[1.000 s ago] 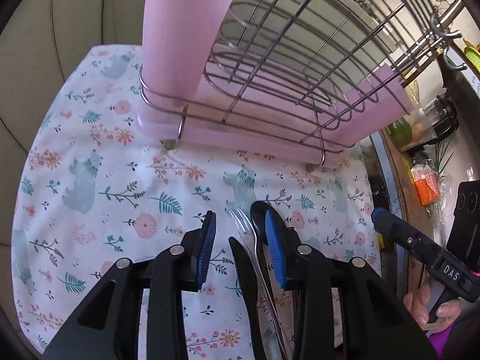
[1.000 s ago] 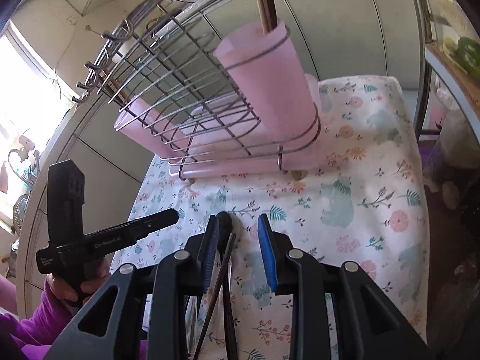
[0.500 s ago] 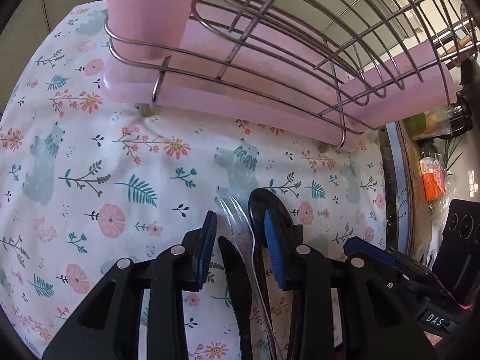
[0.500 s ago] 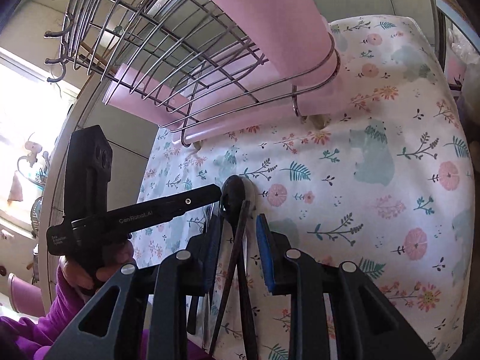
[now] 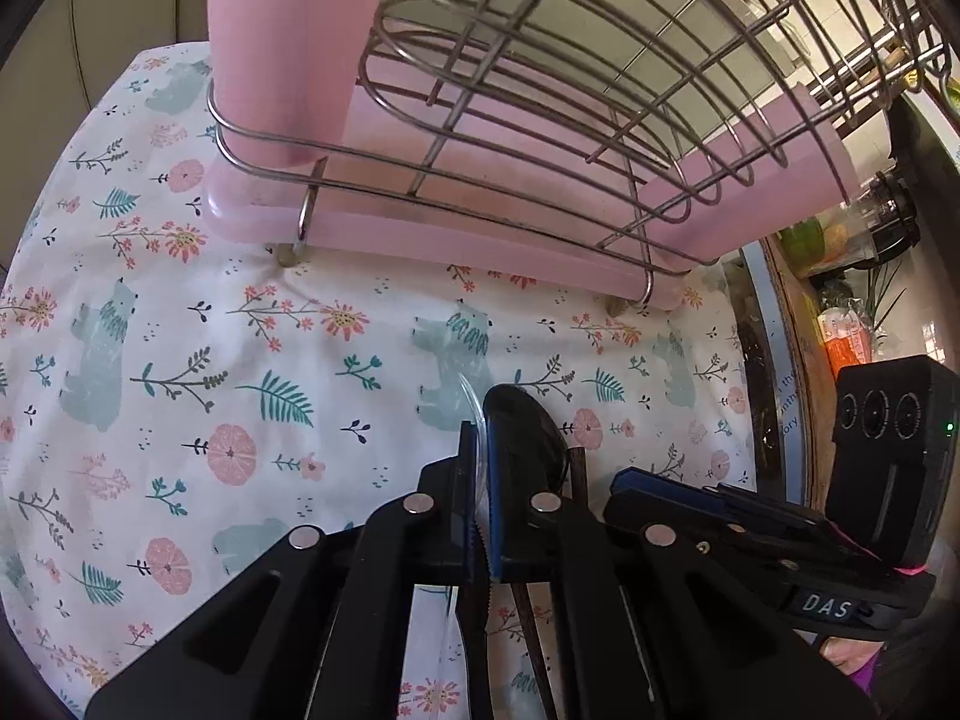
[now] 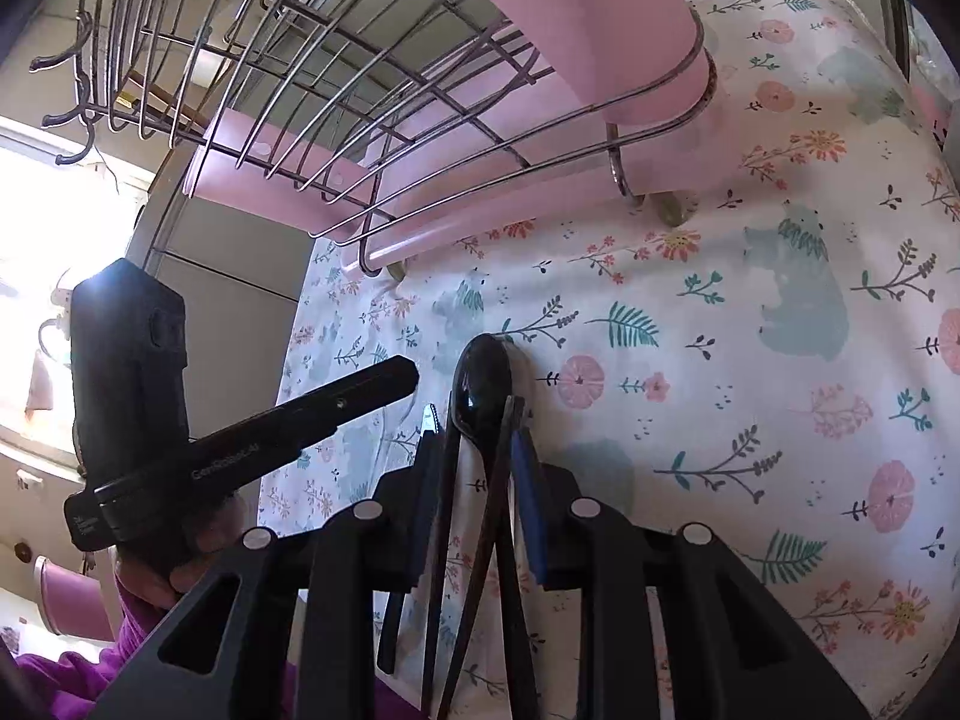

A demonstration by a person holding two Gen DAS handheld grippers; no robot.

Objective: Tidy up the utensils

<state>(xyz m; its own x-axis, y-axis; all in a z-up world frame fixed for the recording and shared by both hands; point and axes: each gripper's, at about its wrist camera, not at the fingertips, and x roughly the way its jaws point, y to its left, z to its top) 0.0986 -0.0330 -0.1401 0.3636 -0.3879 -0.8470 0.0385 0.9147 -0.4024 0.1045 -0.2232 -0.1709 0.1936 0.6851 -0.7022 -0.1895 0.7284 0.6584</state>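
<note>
With the left gripper (image 5: 477, 474) clamped down, its jaws are closed on the clear fork (image 5: 471, 402), whose tines poke out past the tips toward the rack (image 5: 540, 138); a black knife (image 6: 429, 420) looks pinched in there too, though the left view is too crowded to be sure. Fork's long axis runs straight along the jaws, handle back under the gripper, so a lift should bring it up in line.

Right gripper (image 6: 474, 450) sits just beside the left, jaws part open, straddling the black spoon (image 6: 483, 378) and two dark chopsticks (image 6: 498, 480). Pads don't look pressed on them yet. Spoon bowl points to the rack, handle back between the jaws.

All utensils lie in one bunch on the table (image 5: 240, 360), near its front edge, well short of the rack. Pink cup (image 5: 288, 48) stands at the rack's left end, nearer the left hand. Both grippers pitch steeply down at the cloth.
</note>
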